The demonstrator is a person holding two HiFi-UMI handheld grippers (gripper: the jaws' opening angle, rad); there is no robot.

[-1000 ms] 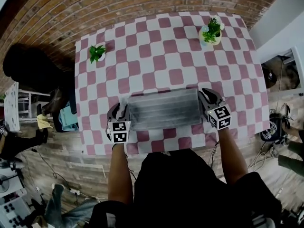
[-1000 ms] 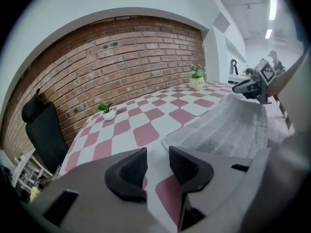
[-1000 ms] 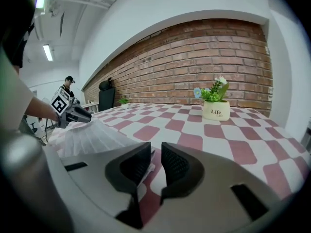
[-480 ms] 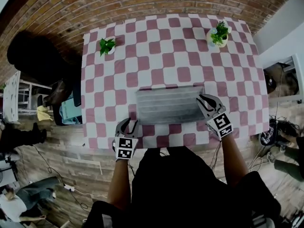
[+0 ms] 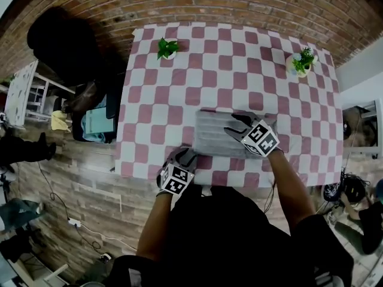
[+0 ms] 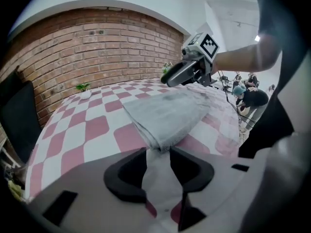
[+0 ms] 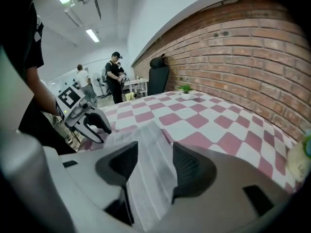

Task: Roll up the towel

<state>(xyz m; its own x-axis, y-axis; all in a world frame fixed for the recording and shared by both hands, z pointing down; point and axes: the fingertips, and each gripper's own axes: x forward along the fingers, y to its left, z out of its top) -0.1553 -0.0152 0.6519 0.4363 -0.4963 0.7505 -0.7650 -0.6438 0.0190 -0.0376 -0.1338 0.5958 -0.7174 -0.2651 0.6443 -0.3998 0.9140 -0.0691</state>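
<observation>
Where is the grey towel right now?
In the head view, the towel lies folded on the checked tablecloth, right of centre near its front edge.

Grey towel [image 5: 212, 133], pink-and-white checked tablecloth [image 5: 179, 94]

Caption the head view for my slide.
Folded grey towel on pink-checked tablecloth; right claw over it, jaws just opening, empty; left claw nearby.

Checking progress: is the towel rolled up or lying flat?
Folded flat, not rolled: the towel lies as a flat rectangle; its near edge shows stacked layers, no coil.
</observation>
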